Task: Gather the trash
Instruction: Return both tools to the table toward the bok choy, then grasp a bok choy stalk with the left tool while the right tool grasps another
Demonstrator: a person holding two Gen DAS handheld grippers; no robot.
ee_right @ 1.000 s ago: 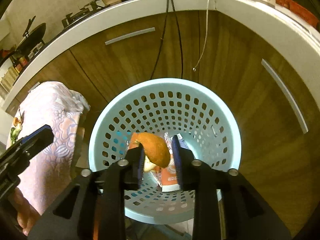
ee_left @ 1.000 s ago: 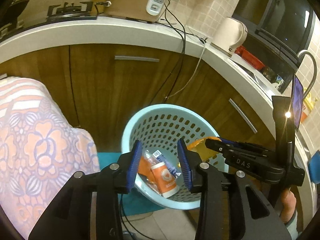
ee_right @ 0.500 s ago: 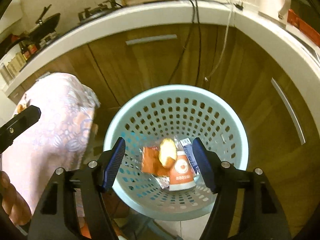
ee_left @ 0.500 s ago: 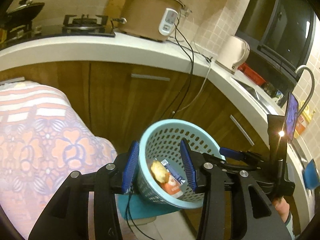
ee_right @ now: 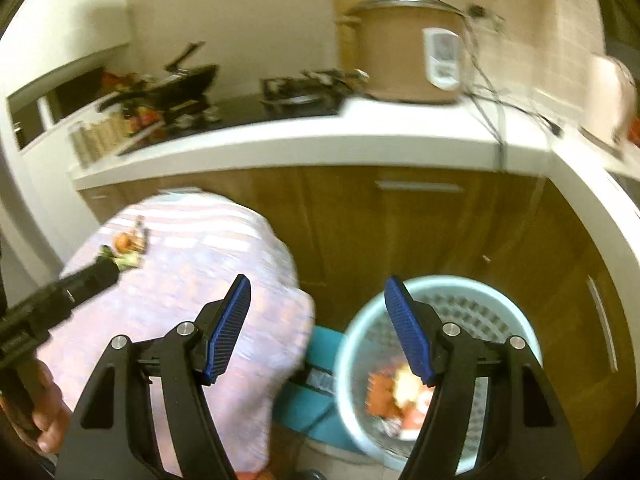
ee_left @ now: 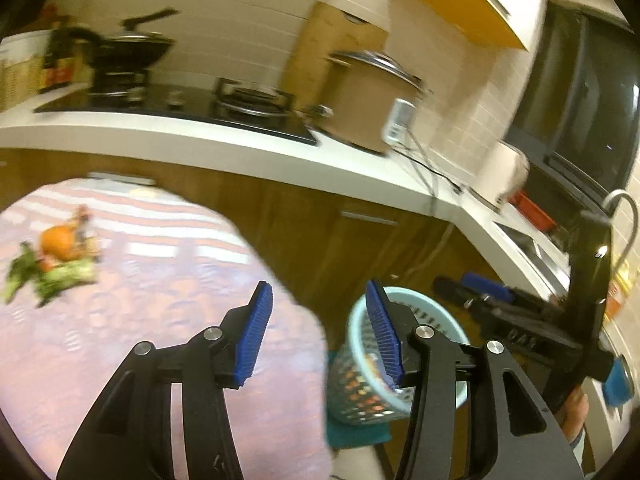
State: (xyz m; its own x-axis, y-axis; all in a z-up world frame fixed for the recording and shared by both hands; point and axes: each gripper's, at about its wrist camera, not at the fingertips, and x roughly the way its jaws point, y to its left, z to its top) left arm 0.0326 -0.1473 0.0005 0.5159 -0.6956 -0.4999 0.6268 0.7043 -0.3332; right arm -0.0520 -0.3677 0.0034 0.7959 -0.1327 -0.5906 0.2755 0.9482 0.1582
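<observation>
No legible labels, blurred packets (ee_right: 400,400) in basket (ee_right: 360,332)

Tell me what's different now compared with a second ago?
The right gripper let go of the orange peel, which now lies in the blue basket. Both grippers rose and swung away toward the table; the left gripper, empty, has just been opening. The scraps on the table stayed put.

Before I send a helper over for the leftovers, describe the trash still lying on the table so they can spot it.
Find the table with the pink floral cloth in front of the wooden cabinets. Near its far edge lies a small pile of scraps: an orange peel atop green vegetable trimmings, the only things on the cloth.
</observation>
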